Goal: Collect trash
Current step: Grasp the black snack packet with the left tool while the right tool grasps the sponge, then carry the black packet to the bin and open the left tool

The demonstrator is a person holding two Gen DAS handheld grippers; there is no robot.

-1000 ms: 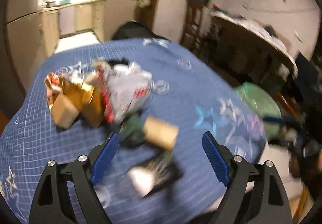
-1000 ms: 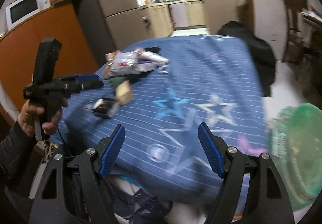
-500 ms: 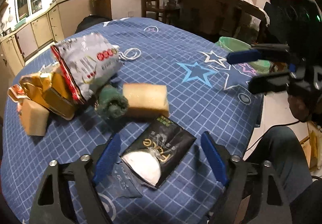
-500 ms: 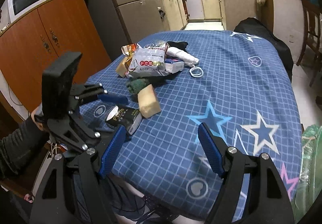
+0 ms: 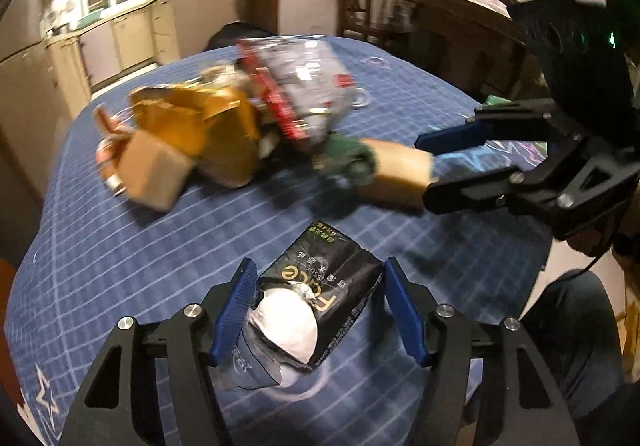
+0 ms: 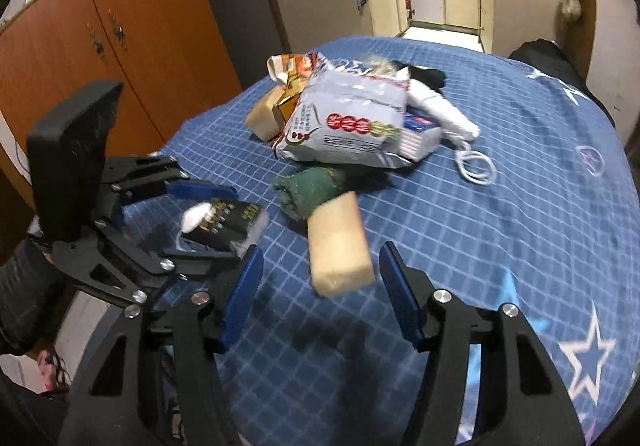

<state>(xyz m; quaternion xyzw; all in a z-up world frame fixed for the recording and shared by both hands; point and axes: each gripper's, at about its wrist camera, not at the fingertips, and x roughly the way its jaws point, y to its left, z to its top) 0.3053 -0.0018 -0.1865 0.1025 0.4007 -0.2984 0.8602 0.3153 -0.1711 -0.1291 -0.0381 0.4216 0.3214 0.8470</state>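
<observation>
A black tissue pack with white tissue showing lies on the blue checked tablecloth. My left gripper has closed in around it, its blue pads at both sides of the pack; it also shows in the right wrist view, pack between its fingers. My right gripper is open just in front of a yellow sponge and shows in the left wrist view at the sponge. A green cloth touches the sponge's far end.
A trash pile sits further back: a silver snack bag, gold wrappers, a brown block, a white cable, a white roll. Orange cupboards stand left of the table.
My left gripper has moved forward and narrowed around the black tissue pack. My right gripper has come in close to the yellow sponge.
</observation>
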